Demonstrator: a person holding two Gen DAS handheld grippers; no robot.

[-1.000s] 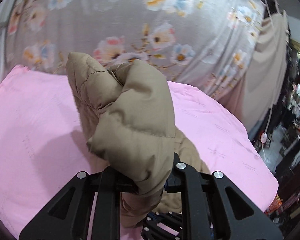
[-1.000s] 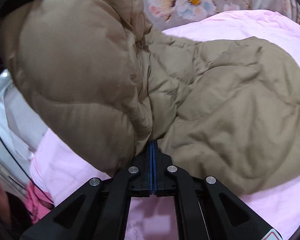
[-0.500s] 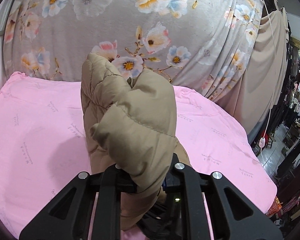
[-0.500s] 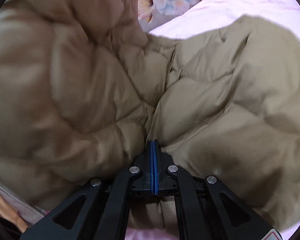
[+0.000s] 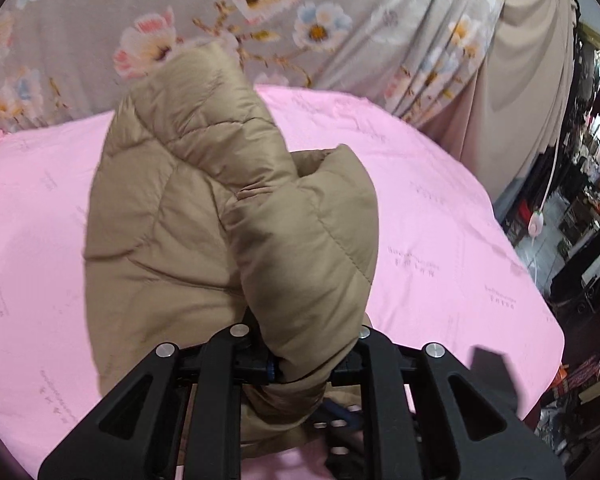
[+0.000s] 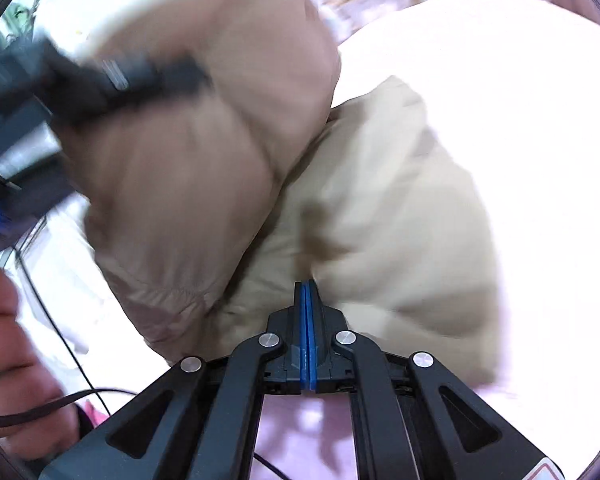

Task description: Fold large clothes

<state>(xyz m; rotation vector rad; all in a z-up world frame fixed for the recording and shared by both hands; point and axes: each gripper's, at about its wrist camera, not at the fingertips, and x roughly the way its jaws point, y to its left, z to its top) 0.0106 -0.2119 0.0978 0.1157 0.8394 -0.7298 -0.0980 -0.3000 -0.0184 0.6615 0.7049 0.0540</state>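
Observation:
A tan quilted puffer jacket (image 5: 204, 216) bulges up in front of my left gripper (image 5: 300, 368), which is shut on a thick fold of it above the pink bed cover (image 5: 440, 220). In the right wrist view the same jacket (image 6: 380, 220) is blurred and washed out. My right gripper (image 6: 308, 292) has its blue pads pressed together at the jacket's edge; whether cloth is pinched between them cannot be told. The left gripper (image 6: 112, 76) appears there as a dark blur at upper left, against the raised part of the jacket.
A grey floral curtain (image 5: 340, 20) hangs behind the bed, with a beige curtain (image 5: 520, 80) to its right. The bed's right edge drops to a cluttered dark room (image 5: 580, 220). A hand (image 6: 4, 360) and black cable (image 6: 52, 404) show at lower left.
My left gripper has tipped downward with its jacket fold, so more pink cover shows. The right view has pulled back and gone bright and blurred; the jacket bundle has shifted left.

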